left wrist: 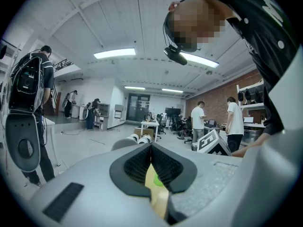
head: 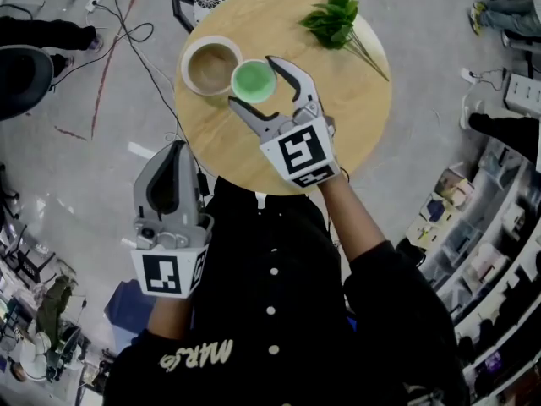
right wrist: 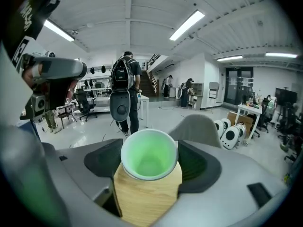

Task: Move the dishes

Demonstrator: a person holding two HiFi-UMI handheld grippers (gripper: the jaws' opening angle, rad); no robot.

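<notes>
Near the far-left edge of the round wooden worktop [head: 338, 129], the right tongs [head: 252, 81] grip the small green cup [right wrist: 149, 155] straight ahead, touching the beige ceramic bowl [head: 210, 66]. The left tongs [head: 177, 146], closed and empty, are farther off.

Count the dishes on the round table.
2: a beige bowl at the far left of the table, and a green cup beside it, between the jaws of the right gripper.

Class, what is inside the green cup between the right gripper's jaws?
Nothing: the green cup shows only its bare green inner wall and bottom. The patch of wooden table beneath its base is covered.
</notes>
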